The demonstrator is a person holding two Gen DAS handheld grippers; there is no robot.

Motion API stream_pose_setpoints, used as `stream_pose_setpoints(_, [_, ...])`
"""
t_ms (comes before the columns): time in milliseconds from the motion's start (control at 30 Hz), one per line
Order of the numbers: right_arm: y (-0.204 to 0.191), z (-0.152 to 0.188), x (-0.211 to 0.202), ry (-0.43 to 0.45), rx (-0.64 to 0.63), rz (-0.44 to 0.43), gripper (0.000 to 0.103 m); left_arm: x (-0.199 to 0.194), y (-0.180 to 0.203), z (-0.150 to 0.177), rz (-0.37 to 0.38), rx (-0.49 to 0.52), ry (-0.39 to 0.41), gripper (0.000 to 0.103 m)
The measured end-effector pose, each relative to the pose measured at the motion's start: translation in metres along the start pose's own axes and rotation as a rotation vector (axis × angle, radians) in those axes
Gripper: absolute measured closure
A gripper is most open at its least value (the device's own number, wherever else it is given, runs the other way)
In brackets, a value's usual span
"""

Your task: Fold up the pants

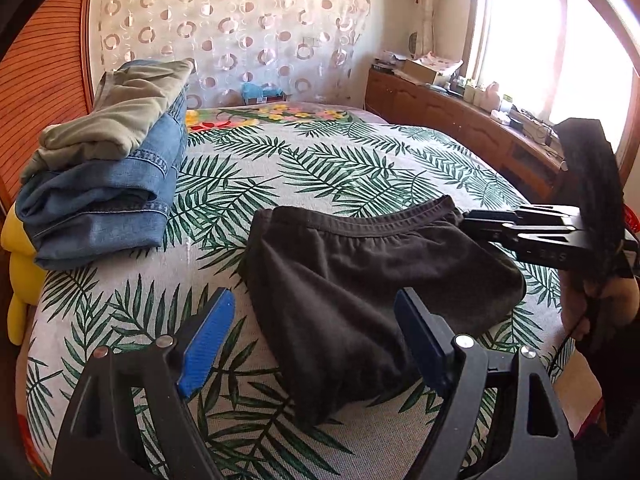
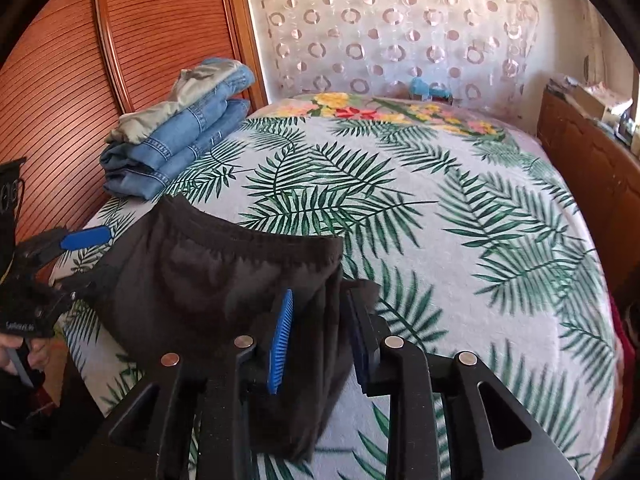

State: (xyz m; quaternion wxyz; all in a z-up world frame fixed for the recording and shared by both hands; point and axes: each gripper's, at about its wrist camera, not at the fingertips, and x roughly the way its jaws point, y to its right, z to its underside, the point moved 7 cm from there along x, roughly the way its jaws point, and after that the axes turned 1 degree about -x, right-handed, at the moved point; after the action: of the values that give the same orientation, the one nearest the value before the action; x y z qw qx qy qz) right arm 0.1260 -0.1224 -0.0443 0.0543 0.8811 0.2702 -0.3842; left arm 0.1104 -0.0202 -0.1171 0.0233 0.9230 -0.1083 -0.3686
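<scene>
Pinching black pants (image 2: 224, 280) at the waistband, right tool (image 2: 320, 340) clamped — left tool (image 1: 308, 340) spread wide, empty, pants between.

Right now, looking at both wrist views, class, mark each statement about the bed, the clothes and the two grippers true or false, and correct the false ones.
1. The right gripper is shut on the black pants. True.
2. The left gripper is clamped on the waistband. False: its jaws stand wide open, holding nothing.
3. A stack of folded clothes lies on the bed near the wooden headboard. True.
4. The top garment of that stack is red. False: it is a pale olive garment on blue jeans.
5. The bedspread is plain white. False: it shows green palm leaves.
</scene>
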Motion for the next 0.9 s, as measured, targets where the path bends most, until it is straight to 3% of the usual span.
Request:
stream_pose_setpoints(133, [-0.001, -0.009, 0.012, -0.007, -0.003, 0.006, 0.069, 0.001, 0.001, 0.001, 0.007, 0.001, 0.000, 0.020])
stream_pose_setpoints(400, [-0.001, -0.016, 0.022, -0.008, 0.001, -0.027, 0.069, 0.003, 0.002, 0.003, 0.005, 0.001, -0.008, 0.020])
stream_pose_setpoints(567, [0.001, -0.022, 0.019, 0.027, -0.002, -0.020, 0.095, 0.007, -0.001, 0.003, 0.000, -0.006, -0.014, 0.020])
stream_pose_setpoints(733, [0.008, -0.035, 0.007, 0.114, 0.034, -0.014, 0.097, 0.008, -0.005, 0.001, -0.003, -0.019, -0.015, 0.020])
stream_pose_setpoints(900, [0.012, -0.034, 0.015, 0.083, 0.040, -0.011, 0.097, 0.011, -0.007, 0.000, -0.005, -0.025, -0.018, 0.020])
